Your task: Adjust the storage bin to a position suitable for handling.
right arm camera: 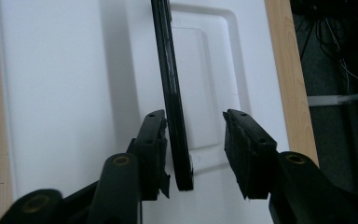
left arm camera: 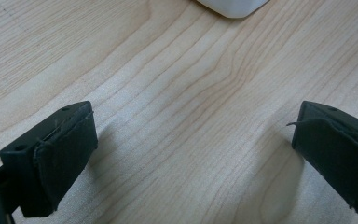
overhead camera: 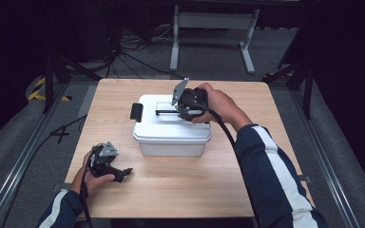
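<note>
My right gripper (overhead camera: 183, 108) is over the white box (overhead camera: 171, 137), which sits at the middle of the wooden table (overhead camera: 180, 185), and I have its jaws astride the black handle bar (overhead camera: 168, 112) that runs along the lid's recessed panel. Looking along the jaws in the right gripper view, the white lid (right arm camera: 65, 93) lies beneath me and the handle bar (right arm camera: 170, 93) stands on edge between my two pads; the left pad (right arm camera: 151, 140) sits right against the bar, while the right pad (right arm camera: 242, 144) stands clear of it with white lid showing in the gap. So the right gripper (right arm camera: 193, 149) is partly open around the bar, not clamped on it. A black latch (overhead camera: 136, 112) hangs on the box's left end. My left gripper (overhead camera: 119, 172) is down near the box's front left corner, low over the bare wood and well apart from the box. In the left gripper view its jaws are spread wide with nothing between them but wood grain (left arm camera: 186, 140), and a rounded corner of the white box (left arm camera: 233, 7) peeks in at the top edge.
</note>
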